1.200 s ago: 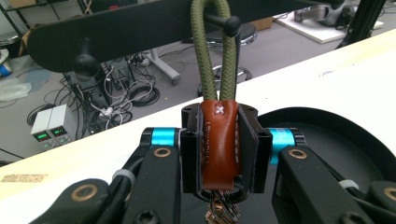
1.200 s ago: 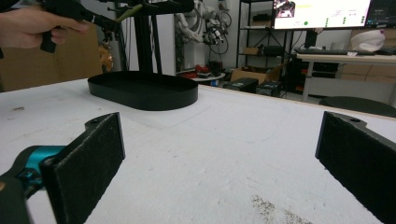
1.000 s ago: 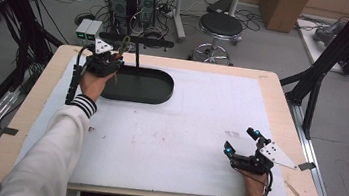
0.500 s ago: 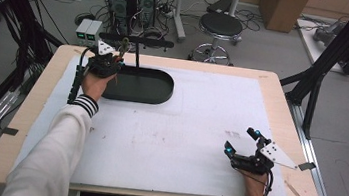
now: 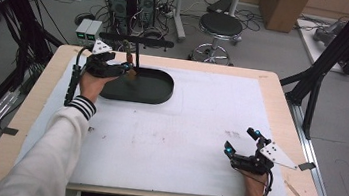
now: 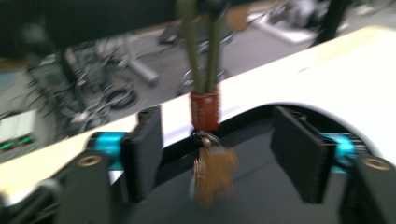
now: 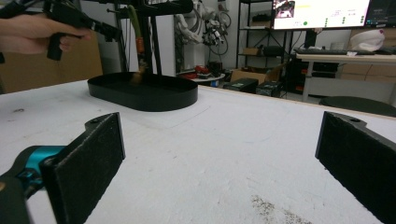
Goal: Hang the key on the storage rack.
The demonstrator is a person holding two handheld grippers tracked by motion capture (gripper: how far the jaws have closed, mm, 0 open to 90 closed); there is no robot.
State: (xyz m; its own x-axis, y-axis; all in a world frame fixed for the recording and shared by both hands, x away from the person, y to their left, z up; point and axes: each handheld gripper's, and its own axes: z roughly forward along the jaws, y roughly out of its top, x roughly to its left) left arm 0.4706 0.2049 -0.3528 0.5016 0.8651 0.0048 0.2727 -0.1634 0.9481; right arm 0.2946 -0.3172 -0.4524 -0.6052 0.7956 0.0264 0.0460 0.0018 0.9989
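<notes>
An olive lanyard with an orange-red band [image 6: 204, 109] and a brown pendant [image 6: 215, 173] hangs from the crossbar [image 5: 137, 39] of a black stand over a black oval tray [image 5: 160, 95]. My left gripper [image 5: 128, 70] is at the hanging keychain [image 5: 128, 62]. Its jaws have just been opening, and the keychain now dangles between the pads [image 6: 144, 144] without touching them. My left gripper [image 6: 217, 122] is blurred. My right gripper [image 5: 240, 140] rests open on the white mat at the near right, nothing between its pads [image 7: 93, 158]. The tray [image 7: 144, 95] and lanyard [image 7: 139, 44] are far ahead of it.
A white mat [image 5: 183, 129] covers most of the wooden table [image 5: 30, 110]. Behind the table's far edge stand computer towers [image 5: 134, 0], cables and a round stool [image 5: 220, 25]. Black frame struts [image 5: 327, 66] rise at both sides.
The left gripper's jaws have parted around the hanging keychain, which they pinched before. The left hand has barely shifted. The right hand and gripper have kept still.
</notes>
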